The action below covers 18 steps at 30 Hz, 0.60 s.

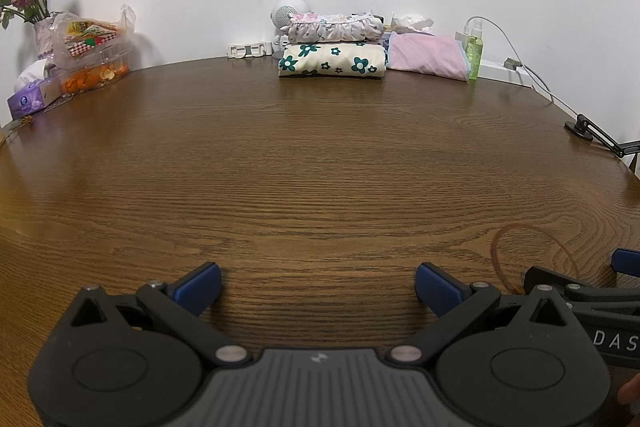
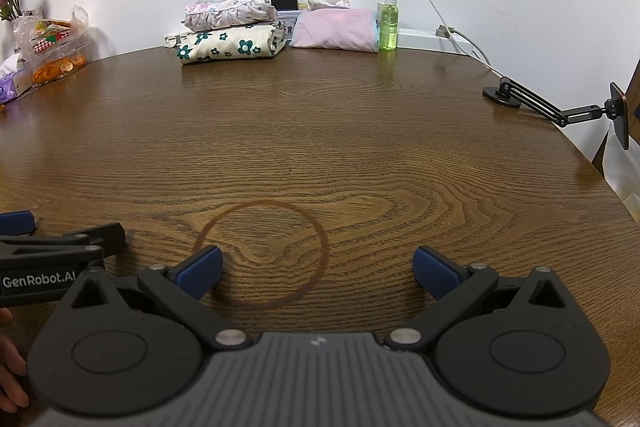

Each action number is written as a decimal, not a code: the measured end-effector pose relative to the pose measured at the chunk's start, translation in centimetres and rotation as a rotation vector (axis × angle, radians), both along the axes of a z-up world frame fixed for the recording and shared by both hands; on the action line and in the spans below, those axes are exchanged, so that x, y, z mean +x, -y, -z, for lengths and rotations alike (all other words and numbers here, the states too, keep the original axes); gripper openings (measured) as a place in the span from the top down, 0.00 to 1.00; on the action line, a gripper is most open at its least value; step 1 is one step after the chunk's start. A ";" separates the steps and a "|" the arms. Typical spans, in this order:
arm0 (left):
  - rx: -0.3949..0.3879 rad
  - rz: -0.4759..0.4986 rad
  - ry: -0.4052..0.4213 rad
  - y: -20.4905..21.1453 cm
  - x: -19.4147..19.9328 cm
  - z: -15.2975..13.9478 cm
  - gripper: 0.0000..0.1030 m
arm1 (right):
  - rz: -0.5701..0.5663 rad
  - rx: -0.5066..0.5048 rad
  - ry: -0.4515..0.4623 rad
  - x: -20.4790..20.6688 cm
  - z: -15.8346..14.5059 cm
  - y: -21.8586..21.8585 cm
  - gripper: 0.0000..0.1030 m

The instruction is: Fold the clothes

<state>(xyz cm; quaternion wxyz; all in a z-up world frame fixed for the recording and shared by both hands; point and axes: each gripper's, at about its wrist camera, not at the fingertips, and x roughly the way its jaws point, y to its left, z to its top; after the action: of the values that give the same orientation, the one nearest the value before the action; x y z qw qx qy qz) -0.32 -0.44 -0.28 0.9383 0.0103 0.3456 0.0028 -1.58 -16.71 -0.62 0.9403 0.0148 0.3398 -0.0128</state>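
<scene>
Your left gripper (image 1: 318, 287) and right gripper (image 2: 318, 273) both sit spread over the wooden table (image 2: 360, 155), housings reading "GenRobot.AI" and, seemingly, "DAS".

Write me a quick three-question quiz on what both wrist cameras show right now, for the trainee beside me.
1. True or false: the left tool is shut on a garment.
2. Multiple choice: what lies directly on top of the folded cream garment with teal flowers? A) the green spray bottle B) a ruffled floral garment C) the purple tissue box
3. Short answer: what mark on the table sits between the right tool's fingers in its own view?

Key
1. False. Both tools are open and empty, over bare wood.
2. B. The bottle stands further right, past the pink folded item.
3. A dark ring stain.
</scene>
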 end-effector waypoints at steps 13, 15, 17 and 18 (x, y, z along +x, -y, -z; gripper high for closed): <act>0.000 0.009 0.000 0.0 0.2 0.1 0.00 | 0.000 0.001 0.002 0.0 0.1 0.0 0.01; 0.001 0.012 0.000 0.1 0.4 0.1 0.00 | -0.001 0.001 0.002 0.1 0.1 0.0 0.01; 0.003 0.016 0.000 0.1 0.5 0.1 0.00 | -0.001 0.000 0.002 0.2 0.2 0.0 0.01; 0.003 0.017 0.000 0.2 0.6 0.1 0.00 | -0.002 0.000 0.002 0.2 0.2 0.0 0.01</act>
<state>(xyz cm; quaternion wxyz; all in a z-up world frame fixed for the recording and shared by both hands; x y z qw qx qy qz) 0.24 -0.61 -0.41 0.9383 0.0148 0.3454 -0.0047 -1.35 -16.66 -0.79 0.9406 0.0144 0.3391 -0.0119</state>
